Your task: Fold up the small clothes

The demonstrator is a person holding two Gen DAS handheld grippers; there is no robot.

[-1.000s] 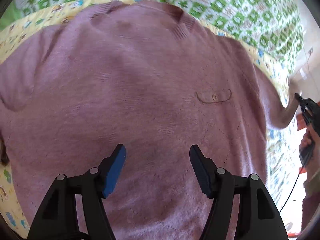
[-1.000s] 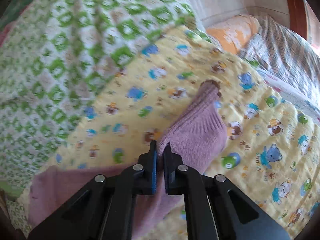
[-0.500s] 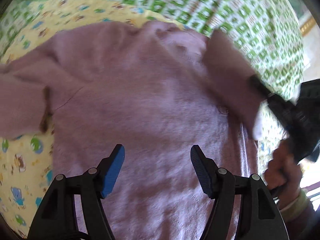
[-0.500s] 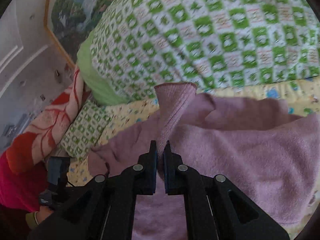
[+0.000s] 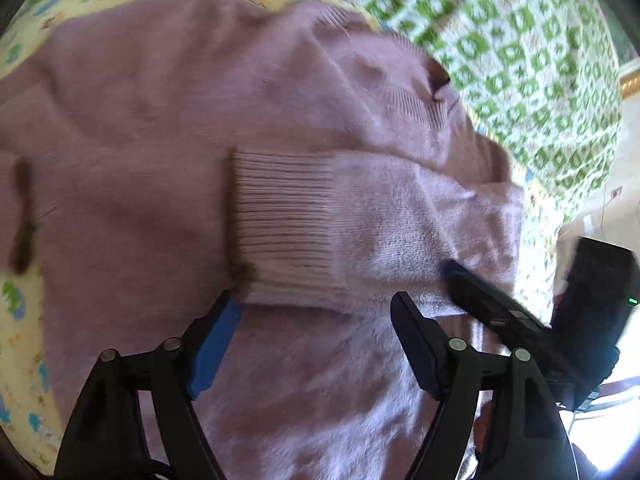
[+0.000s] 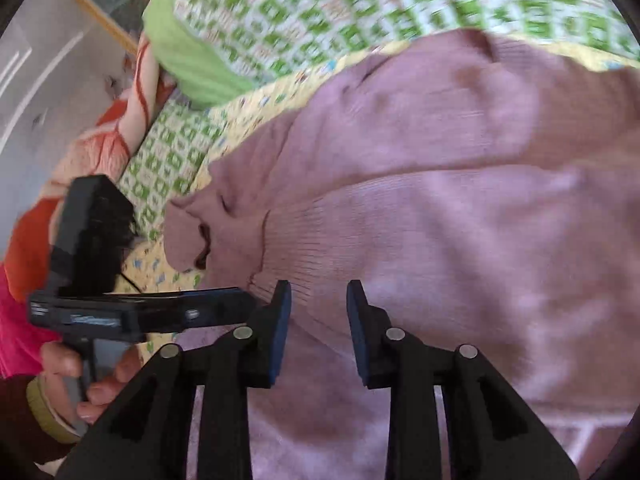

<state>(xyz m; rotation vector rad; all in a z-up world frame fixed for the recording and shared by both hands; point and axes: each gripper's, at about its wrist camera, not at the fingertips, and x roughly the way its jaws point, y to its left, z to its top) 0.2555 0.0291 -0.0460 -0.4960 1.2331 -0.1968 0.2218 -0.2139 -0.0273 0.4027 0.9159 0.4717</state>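
Observation:
A small mauve knit sweater (image 5: 132, 128) lies flat on a yellow cartoon-print sheet (image 5: 18, 288). One sleeve (image 5: 360, 216) is folded across the chest, its ribbed cuff (image 5: 284, 224) near the middle. My left gripper (image 5: 316, 316) is open and empty just above the sweater, below the cuff. My right gripper (image 6: 318, 304) is open over the folded sleeve (image 6: 420, 248), holding nothing. Each gripper shows in the other's view: the right gripper (image 5: 480, 300) beside the sleeve, the left gripper (image 6: 152, 312) at the sweater's edge.
A green-and-white checked quilt (image 5: 520, 64) lies beyond the sweater. In the right wrist view a green pillow (image 6: 188, 60), an orange-and-red patterned blanket (image 6: 80, 152) and a framed picture (image 6: 108, 4) stand at the left.
My right gripper carried the sleeve across the sweater's chest, laid it down and opened. My left gripper stayed open and moved closer to the cuff.

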